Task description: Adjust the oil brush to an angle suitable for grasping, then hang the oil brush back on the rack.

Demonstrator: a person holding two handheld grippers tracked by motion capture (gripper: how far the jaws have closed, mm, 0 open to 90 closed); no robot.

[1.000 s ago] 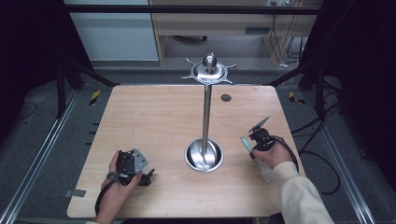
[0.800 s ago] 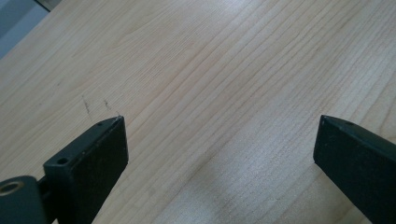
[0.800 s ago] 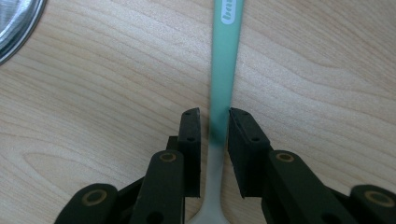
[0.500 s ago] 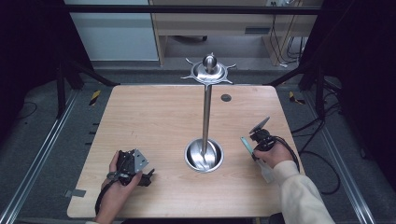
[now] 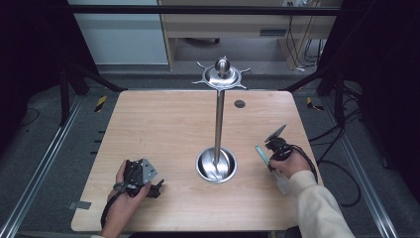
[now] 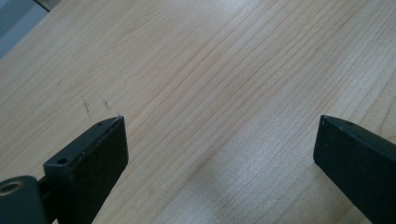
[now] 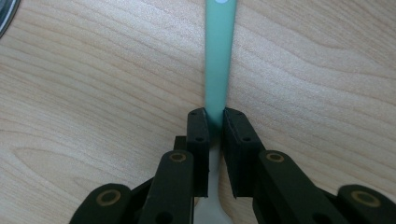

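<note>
My right gripper [image 7: 214, 122] is shut on the mint-green handle [image 7: 219, 56] of a utensil that lies on the wooden table [image 5: 163, 129]. Its jaws have just been closing with the handle between them, and the pads now press on both sides of it. From above, the handle [image 5: 261, 152] points up-left from the right gripper [image 5: 270, 162], right of the metal bowl. My left gripper [image 6: 219, 140] is open, its jaws wide apart over bare wood with nothing between them. It rests near the table's front left [image 5: 148, 182].
A metal stand rises from a shiny bowl base [image 5: 216, 165] at mid-table, its pole [image 5: 218, 124] topped by a pronged disc [image 5: 221, 75]. A small dark disc [image 5: 239, 103] lies near the far edge. The bowl's rim [image 7: 4, 14] shows at the right gripper view's upper left.
</note>
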